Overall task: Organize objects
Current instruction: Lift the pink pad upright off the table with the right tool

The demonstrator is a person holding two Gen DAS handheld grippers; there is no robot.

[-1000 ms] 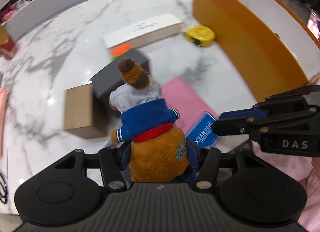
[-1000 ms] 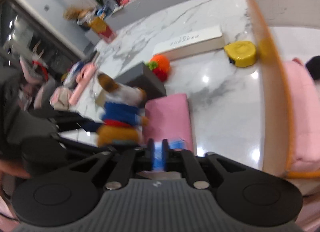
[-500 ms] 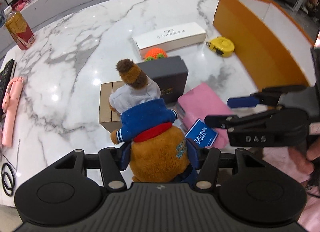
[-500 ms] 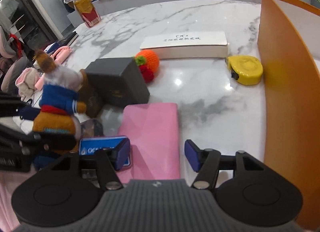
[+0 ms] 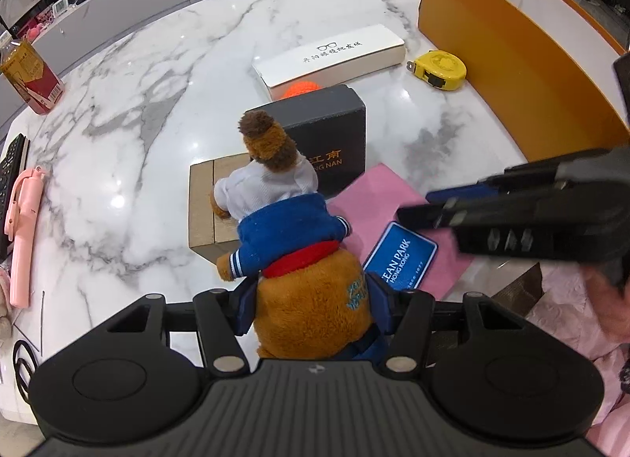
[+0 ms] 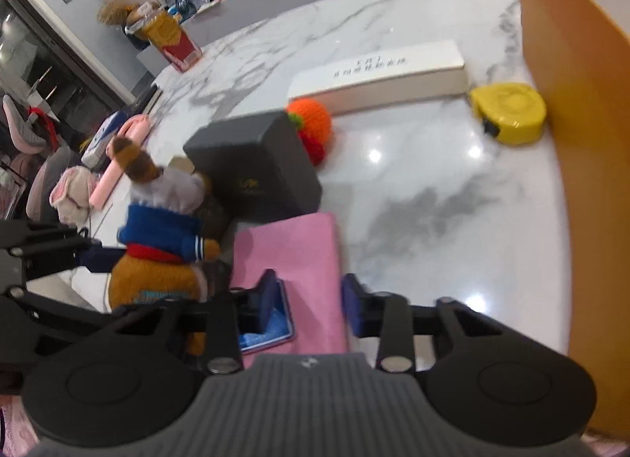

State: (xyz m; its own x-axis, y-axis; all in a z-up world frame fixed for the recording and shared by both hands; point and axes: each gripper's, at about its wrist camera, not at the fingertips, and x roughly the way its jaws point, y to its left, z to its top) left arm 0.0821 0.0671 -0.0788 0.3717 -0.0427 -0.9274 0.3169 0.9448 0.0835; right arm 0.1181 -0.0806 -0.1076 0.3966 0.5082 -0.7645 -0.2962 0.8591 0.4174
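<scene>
brown plush bear [image 5: 299, 244] in blue jacket, upright, clamped between jaws.

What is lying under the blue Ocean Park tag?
The blue tag lies on the pink pouch, which rests on the marble table. Whatever is under the pouch is covered and cannot be seen.

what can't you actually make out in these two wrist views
- Left wrist view: the orange knitted toy is mostly hidden behind the dark box.
- Left wrist view: the first letter on the blue Ocean Park tag is covered by the plush bear.
- Right wrist view: motion blur makes the white glasses box print unreadable.
- Both views: the orange bin floor is hidden by its wall.
</scene>
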